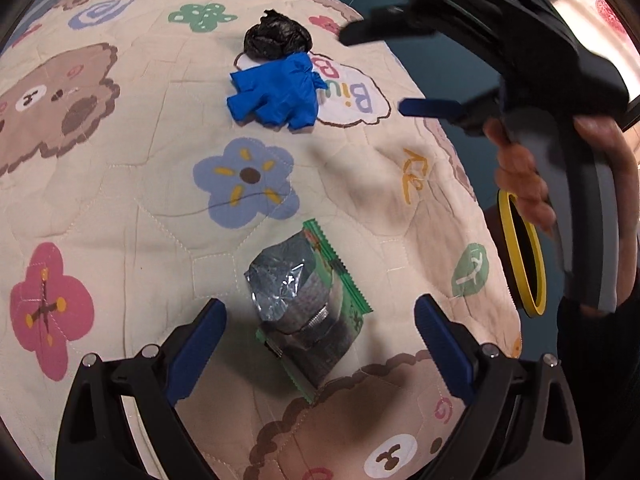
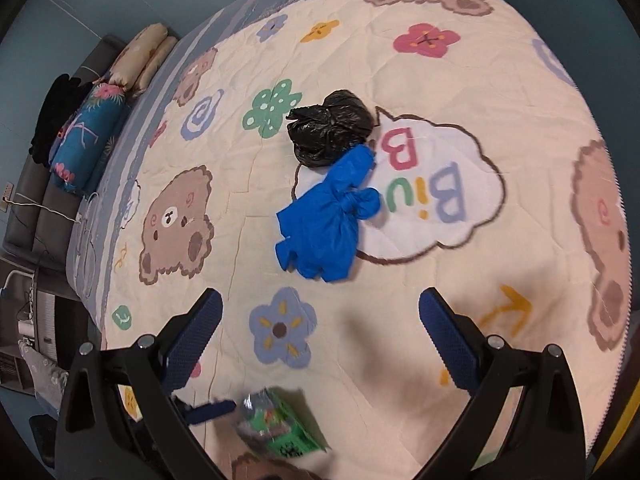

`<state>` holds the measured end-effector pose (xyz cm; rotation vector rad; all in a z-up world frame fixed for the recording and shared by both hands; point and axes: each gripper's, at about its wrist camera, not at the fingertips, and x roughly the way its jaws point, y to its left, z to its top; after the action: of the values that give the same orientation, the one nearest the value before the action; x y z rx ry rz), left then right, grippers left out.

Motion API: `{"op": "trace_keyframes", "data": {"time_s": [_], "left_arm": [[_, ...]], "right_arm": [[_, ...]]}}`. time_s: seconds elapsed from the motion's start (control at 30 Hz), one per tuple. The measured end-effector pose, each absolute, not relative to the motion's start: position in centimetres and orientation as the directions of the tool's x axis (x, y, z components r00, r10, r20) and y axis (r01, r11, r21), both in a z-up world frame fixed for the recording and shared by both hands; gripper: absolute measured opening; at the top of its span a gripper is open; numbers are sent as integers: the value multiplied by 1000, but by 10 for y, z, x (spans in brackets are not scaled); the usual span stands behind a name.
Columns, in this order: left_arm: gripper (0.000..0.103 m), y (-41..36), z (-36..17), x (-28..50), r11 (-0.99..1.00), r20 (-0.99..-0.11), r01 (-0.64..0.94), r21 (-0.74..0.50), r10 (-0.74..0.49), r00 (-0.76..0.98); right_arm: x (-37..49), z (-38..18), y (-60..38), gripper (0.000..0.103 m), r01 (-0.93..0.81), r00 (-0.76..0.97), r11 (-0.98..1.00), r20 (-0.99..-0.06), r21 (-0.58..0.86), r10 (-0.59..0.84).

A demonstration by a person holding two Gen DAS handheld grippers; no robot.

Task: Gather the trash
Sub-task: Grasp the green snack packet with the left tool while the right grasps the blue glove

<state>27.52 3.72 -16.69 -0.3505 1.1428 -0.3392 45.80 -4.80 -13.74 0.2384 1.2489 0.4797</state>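
I'm over the bed (image 2: 460, 92), its quilt printed with bears and flowers. My right gripper (image 2: 320, 336) hangs above it, a hand (image 1: 520, 172) wrapped round the handle, jaws spread wide with nothing between them. My left gripper (image 1: 320, 344) sits low, jaws also wide open — the green snack wrapper (image 1: 308, 304) lies on the quilt directly between them, untouched. Ahead of the right jaws lies the blue glove (image 2: 328, 220), knotted, touching the black crumpled bag (image 2: 328, 128) beyond it. Off the bed's edge I see a yellow-rimmed bin (image 1: 524, 256) — its contents I cannot tell.
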Motion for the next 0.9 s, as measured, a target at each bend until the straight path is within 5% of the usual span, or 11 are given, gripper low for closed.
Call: {"op": "trace_keyframes", "data": {"time_s": [0.43,0.77,0.9], "left_arm": [[90,27,-183,279,878,-807,110,-465,-472,355],[43,15,-183,279,884,-812,150,-442,-466,353],[34,12,-181,276,882,-809,165,-442,-472,352]], "right_arm": [[499,-184,-6,91,-188,204,914,-896,359,394],[506,-204,19,50,-227,168,926,-924,302,342],[502,-205,19,30,-230,180,929,-925,291,334]]}}
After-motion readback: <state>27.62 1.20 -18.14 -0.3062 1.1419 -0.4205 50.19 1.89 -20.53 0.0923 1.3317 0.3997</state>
